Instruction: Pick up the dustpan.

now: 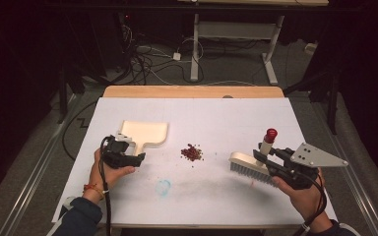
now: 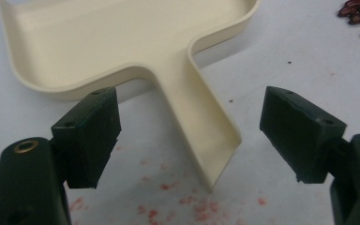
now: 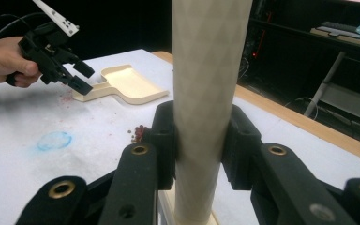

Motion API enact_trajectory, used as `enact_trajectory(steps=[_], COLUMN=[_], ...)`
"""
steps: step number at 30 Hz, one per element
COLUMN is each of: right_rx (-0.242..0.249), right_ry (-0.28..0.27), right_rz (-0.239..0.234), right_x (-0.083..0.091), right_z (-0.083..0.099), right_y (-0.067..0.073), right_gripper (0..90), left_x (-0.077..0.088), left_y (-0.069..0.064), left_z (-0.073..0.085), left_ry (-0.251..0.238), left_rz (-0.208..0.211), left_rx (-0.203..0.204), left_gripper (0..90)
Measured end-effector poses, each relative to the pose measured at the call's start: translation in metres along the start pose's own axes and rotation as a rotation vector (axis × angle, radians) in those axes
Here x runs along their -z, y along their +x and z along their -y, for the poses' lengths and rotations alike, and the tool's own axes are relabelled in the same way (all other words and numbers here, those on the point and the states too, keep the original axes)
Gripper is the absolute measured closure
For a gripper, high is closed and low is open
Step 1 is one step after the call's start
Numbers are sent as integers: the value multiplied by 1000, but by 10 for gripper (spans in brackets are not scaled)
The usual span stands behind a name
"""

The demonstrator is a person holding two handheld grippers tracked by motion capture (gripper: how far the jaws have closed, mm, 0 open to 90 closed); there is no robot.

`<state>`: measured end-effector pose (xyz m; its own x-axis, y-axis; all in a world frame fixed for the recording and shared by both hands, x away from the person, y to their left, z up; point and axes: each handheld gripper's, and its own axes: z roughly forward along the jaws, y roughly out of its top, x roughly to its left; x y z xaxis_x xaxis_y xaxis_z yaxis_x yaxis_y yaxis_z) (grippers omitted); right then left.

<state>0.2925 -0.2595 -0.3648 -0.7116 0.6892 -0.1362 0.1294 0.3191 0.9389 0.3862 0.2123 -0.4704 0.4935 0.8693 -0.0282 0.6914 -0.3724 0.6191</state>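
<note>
dustpan handle [image 2: 206, 136] between open left gripper [image 2: 190, 138] jaws

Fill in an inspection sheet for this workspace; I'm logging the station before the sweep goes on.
Surface: white table, red smears and a blue ring mark.
Job's things: cream dustpan lying flat; brush bristles down; red beans in a small pile between them.
Clutter: nothing seen.
Grippers: left gripper open, fingers either side of the dustpan handle, not touching; right gripper shut on the brush handle.
Cables: one trails from each gripper; loose cables on the floor beyond the table.
Surroundings: dark room, white desk frame behind.
</note>
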Motion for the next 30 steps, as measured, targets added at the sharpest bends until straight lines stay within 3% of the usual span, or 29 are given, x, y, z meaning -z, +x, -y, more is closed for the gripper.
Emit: enact_trajectory(steps=[7,11,15,26,30], right_rx=[7,5,4,3,5], right_ry=[7,13,13,20,19], right_rz=[-5,-8,-10,-17,-21], right_x=[-3,-4,-5,-6,-7], right_z=[1,2,3,4,4], right_y=[1,2,1,2,3], right_gripper=[703,703,703,703,703], left_x=[-21,-24,-26,-24,-24], left_y=[6,13,13,11,11], left_z=[-5,-7,-9,-11,-11], left_ry=[59,48,42,36,35], left_rz=[-51,-48,-73,-76,-75], left_rx=[52,121,148,139,121], left_gripper=[221,232,299,627,636])
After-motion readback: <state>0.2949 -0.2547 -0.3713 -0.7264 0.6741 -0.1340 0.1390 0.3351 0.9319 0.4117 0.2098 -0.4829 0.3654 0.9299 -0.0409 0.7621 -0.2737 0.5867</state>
